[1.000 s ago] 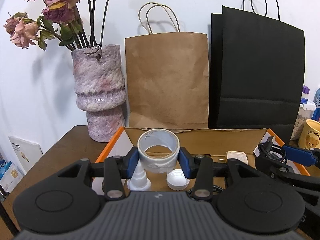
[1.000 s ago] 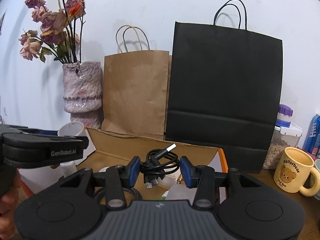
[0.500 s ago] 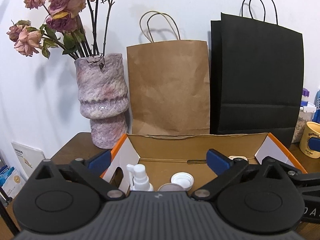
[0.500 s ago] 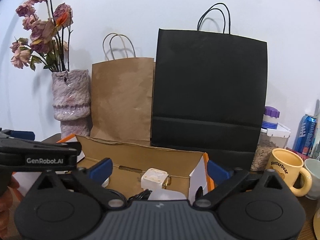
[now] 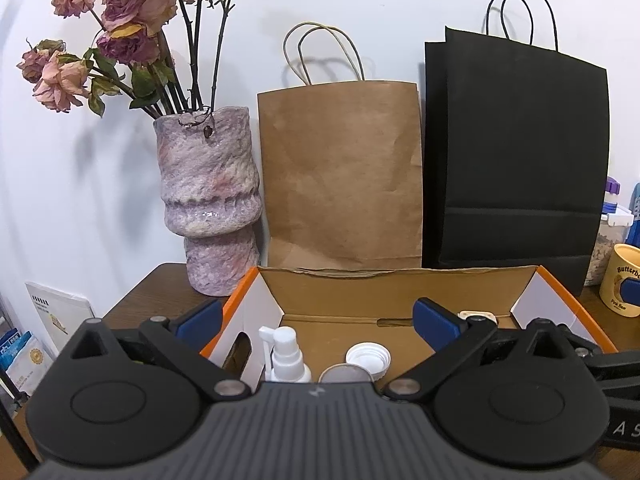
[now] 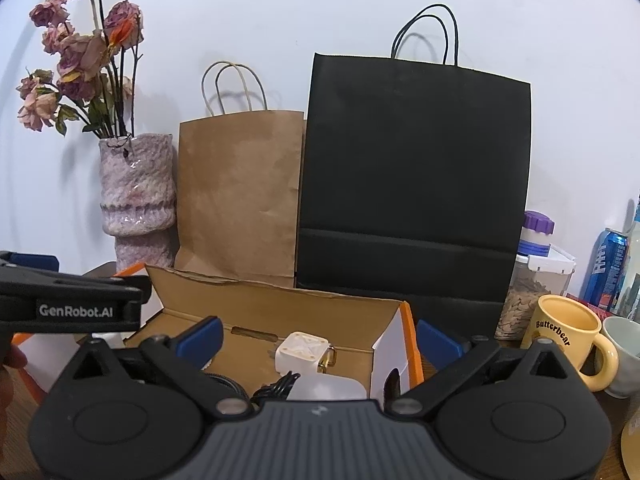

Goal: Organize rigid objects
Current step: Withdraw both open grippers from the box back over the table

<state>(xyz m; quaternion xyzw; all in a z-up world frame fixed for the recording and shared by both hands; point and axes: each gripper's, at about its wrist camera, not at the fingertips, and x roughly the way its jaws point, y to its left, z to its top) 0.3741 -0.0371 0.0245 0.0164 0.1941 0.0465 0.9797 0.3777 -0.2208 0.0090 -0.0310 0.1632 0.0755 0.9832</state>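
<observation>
1. Both grippers have let go since a second ago: the left gripper (image 5: 316, 316) dropped its tape roll (image 5: 346, 374), the right gripper (image 6: 318, 334) its black cable (image 6: 278, 386); fingers now spread wide, empty.
2. Contents lie low in the cardboard box (image 5: 400, 292), lower centre, walls containing them.
3. Room is open above the rim; vase (image 5: 210, 204) and bags crowd the upper frame.

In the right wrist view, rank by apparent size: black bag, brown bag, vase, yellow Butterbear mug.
1. black bag
2. brown bag
3. vase
4. yellow Butterbear mug, though it stands nearer the camera, so its true size is less sure.
</observation>
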